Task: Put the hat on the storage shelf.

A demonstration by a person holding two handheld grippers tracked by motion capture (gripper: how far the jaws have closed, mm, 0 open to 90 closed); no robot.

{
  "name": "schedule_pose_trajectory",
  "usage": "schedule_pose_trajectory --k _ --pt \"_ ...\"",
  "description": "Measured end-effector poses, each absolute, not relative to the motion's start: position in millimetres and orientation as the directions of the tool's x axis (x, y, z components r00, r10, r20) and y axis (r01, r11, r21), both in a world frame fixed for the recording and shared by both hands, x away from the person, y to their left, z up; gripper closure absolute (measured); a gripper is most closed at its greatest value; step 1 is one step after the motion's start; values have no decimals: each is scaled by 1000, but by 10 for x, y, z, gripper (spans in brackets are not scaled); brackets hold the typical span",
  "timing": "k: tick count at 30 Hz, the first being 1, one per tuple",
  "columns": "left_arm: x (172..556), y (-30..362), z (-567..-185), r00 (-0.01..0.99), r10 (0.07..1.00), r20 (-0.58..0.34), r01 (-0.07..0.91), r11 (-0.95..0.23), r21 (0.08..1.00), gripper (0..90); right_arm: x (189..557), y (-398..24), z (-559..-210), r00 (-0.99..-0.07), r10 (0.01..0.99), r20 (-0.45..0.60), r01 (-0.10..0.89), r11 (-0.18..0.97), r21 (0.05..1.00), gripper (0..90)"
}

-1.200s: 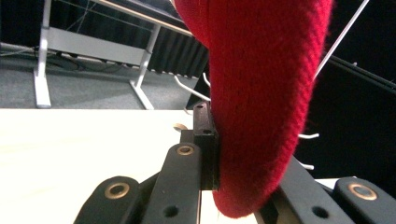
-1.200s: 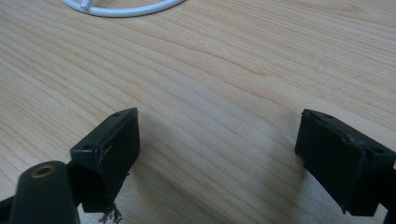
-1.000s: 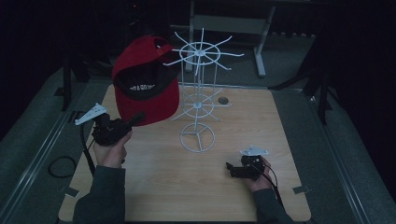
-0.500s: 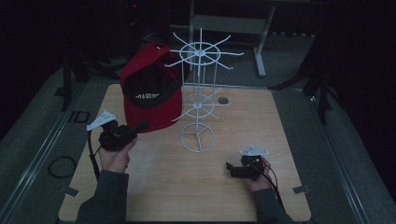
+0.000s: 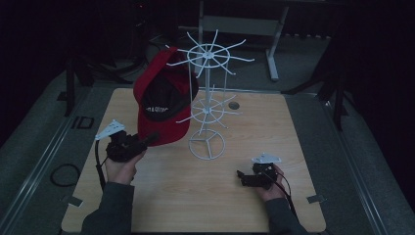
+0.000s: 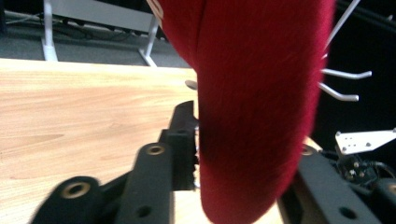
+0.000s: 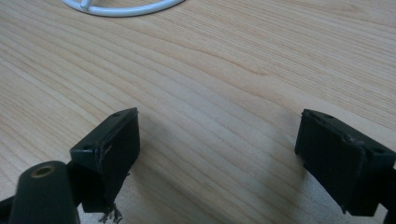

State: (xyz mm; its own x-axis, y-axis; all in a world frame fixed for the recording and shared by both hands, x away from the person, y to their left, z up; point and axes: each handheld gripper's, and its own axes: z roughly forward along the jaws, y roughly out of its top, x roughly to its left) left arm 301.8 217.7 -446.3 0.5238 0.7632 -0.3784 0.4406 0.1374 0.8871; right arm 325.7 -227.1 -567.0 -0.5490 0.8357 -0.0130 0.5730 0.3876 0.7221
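A red cap (image 5: 164,105) with a black inner band hangs against the left side of a white wire rack (image 5: 208,112), brim down. My left gripper (image 5: 152,138) reaches up to the brim's lower edge. In the left gripper view the red brim (image 6: 252,93) stands between the jaws of the left gripper (image 6: 245,135), which have just been opening; they are now parted and open around it. The rack's hooks (image 6: 343,84) poke out behind the cap. My right gripper (image 5: 242,176) lies low on the table at the front right. Its jaws (image 7: 219,140) are open over bare wood, with the rack's base ring (image 7: 121,9) ahead.
The wooden table (image 5: 293,147) has a small round grommet (image 5: 234,105) behind the rack. A cable loop (image 5: 63,174) lies on the grey floor to the left. A metal table frame (image 5: 271,44) stands in the dark beyond the far edge.
The cap has come down and rightward against the rack, now hanging brim down. My left hand sank with it, and its jaws have parted. The right hand has not moved.
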Motion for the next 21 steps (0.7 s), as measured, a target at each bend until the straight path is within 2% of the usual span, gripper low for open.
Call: schedule_pose_trajectory --k 9,21 --pt "3015 2244 -4478 492 782 -382 445 151 883 508 3256 -2270 -5669 -548 836 -12 574 387 722 138" --pt "3013 2288 -4499 447 816 -366 445 152 883 355 3255 -2269 -5669 -549 836 -10 575 386 721 137"
